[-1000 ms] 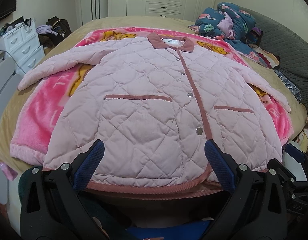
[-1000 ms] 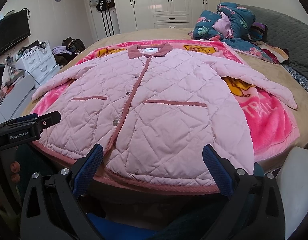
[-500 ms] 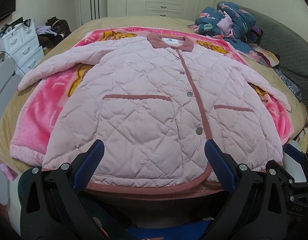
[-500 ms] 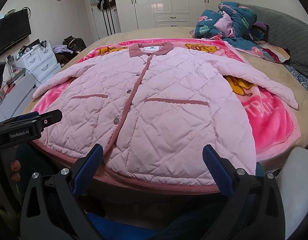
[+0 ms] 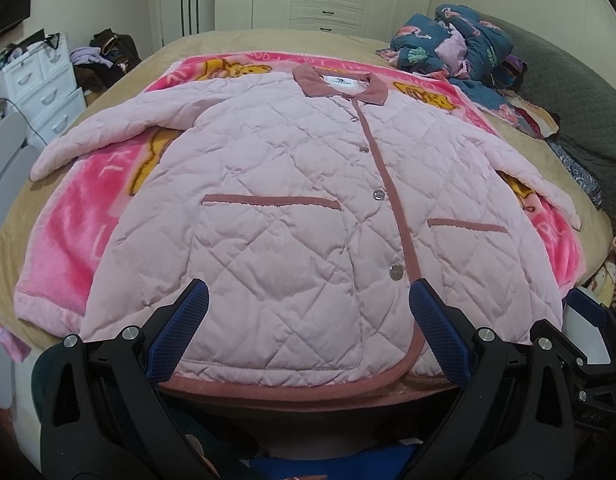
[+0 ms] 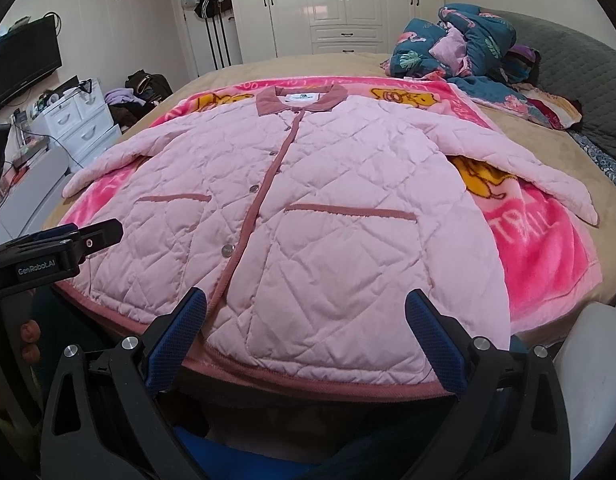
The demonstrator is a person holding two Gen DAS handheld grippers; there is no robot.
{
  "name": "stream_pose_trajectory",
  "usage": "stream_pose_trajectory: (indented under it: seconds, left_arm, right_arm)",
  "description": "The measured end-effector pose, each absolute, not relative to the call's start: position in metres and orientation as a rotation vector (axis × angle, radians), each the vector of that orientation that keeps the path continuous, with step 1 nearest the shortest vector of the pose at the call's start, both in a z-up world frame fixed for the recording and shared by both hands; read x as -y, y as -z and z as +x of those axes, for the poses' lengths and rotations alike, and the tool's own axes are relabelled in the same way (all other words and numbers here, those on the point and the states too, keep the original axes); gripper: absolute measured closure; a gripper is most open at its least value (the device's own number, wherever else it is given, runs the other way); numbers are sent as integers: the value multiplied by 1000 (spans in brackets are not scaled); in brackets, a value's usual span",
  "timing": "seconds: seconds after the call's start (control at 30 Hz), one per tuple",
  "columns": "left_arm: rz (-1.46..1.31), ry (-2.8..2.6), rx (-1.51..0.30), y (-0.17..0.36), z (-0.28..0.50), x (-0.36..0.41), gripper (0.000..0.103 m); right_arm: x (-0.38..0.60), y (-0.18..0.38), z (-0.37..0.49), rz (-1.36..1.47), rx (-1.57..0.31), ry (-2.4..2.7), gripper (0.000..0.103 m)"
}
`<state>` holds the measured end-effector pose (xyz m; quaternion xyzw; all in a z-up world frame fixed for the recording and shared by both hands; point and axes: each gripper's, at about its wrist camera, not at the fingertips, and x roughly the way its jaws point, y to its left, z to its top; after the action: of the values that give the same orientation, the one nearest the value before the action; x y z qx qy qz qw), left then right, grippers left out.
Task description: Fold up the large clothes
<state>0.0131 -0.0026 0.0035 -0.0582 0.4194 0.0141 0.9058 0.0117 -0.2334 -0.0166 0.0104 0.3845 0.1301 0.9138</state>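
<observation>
A pale pink quilted jacket (image 5: 292, 208) with dusty-rose trim lies flat, buttoned, front up, both sleeves spread, on a bright pink blanket (image 5: 68, 248) on the bed. It also shows in the right wrist view (image 6: 327, 208). My left gripper (image 5: 308, 300) is open and empty, just above the hem left of the button placket. My right gripper (image 6: 306, 304) is open and empty above the hem on the right half. The left gripper's side shows in the right wrist view (image 6: 60, 240).
A heap of dark floral bedding (image 6: 467, 44) lies at the bed's far right beside a grey headboard (image 6: 579, 80). White drawers (image 6: 80, 120) and a TV (image 6: 20, 64) stand left. Wardrobes (image 6: 347, 4) line the back wall. A white object (image 6: 587, 360) stands at the lower right.
Both views have shifted only slightly; the right gripper has drifted a little. The jacket has not moved and both grippers stay open.
</observation>
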Motion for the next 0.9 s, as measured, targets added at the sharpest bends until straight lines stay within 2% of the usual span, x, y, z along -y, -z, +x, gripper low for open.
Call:
stream_pose_trajectory:
  seconds: [0.9]
  left_arm:
    - [-156, -55, -831, -45, 110, 4, 9]
  right_arm:
    - [236, -33, 109, 68, -748, -277, 4]
